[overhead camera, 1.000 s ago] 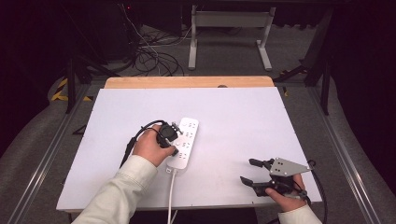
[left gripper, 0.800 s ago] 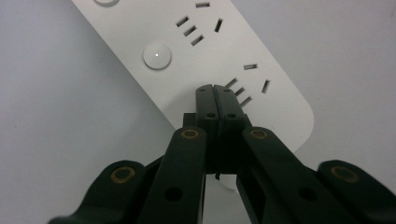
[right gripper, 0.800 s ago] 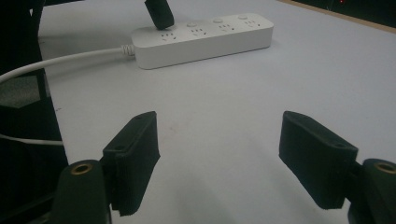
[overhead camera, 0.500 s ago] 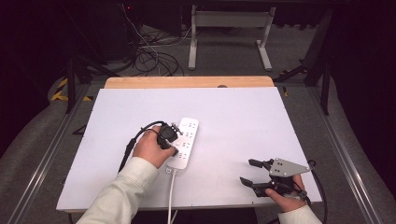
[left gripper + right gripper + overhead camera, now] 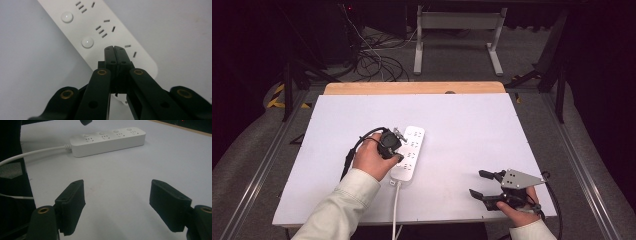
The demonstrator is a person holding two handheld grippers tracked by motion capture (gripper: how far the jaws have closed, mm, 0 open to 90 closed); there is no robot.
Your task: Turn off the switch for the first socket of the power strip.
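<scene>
Hovering right over the long white plastic power strip [image 5: 100, 37], the left gripper [image 5: 115, 48] has its two black jaws clenched together on nothing, tips just above the strip's face near the end where the white cord [image 5: 395, 210] leaves it. One strip lies mid-table on the white tabletop [image 5: 462, 130] — four socket groups, each with a round button. The right gripper [image 5: 484, 184] rests well apart at the near right edge, jaws spread wide and empty — nothing stands between.

White power strip [image 5: 408, 160] flat on the table, corded end nearest.
</scene>
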